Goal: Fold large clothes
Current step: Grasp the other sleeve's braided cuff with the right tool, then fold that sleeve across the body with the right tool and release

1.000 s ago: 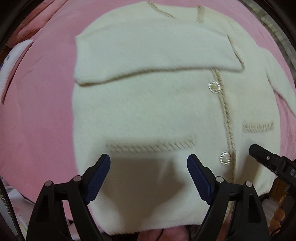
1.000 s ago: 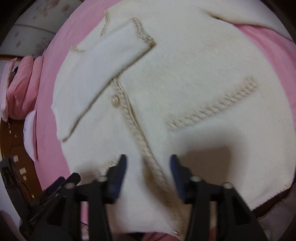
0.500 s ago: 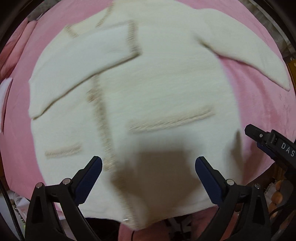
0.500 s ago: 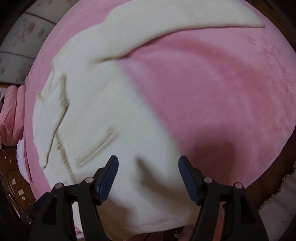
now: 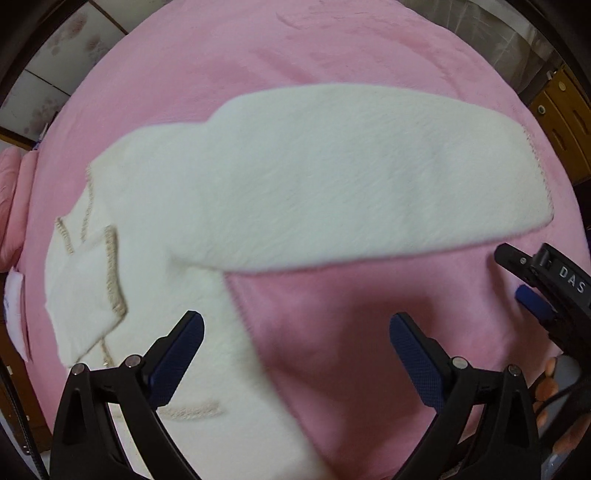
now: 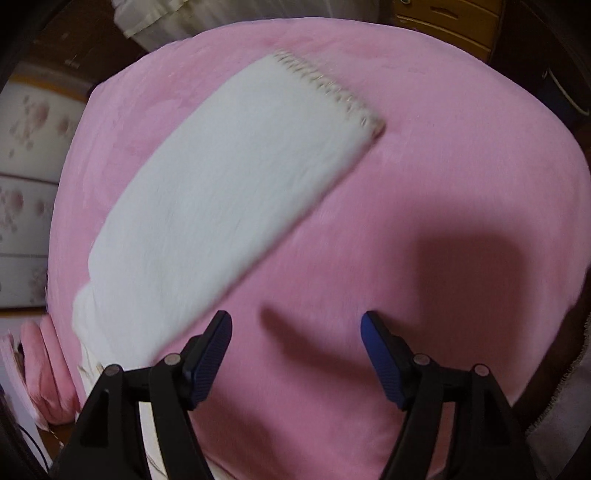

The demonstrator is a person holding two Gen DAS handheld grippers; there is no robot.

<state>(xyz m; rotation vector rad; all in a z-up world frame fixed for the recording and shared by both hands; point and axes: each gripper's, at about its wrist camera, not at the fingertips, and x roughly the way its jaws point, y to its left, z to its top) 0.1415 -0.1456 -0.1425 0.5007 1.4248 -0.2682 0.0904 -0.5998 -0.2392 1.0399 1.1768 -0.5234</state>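
A cream knitted cardigan (image 5: 177,236) with beige trim lies flat on a pink blanket (image 5: 332,44). One sleeve (image 5: 369,177) stretches out to the right, its trimmed cuff at the far right; the other sleeve (image 5: 88,291) is folded over the chest. My left gripper (image 5: 295,350) hovers open above the cardigan's side edge and the bare blanket, holding nothing. The right gripper (image 5: 532,284) shows at the right edge of that view. In the right wrist view the outstretched sleeve (image 6: 229,206) runs diagonally, and my right gripper (image 6: 295,354) hangs over bare blanket (image 6: 443,166) beside it, jaws opening, nothing between them.
Pink pillows (image 6: 48,369) lie at the blanket's left end. A floral-patterned wall panel (image 6: 26,166) stands at the left of the bed. Wooden drawers (image 5: 557,114) stand to the right, and a white cloth (image 6: 166,18) hangs at the far side.
Both grippers have swept sideways from above the cardigan's buttoned front and pockets to the outstretched sleeve and bare blanket. Both now stand wider apart than a second ago.
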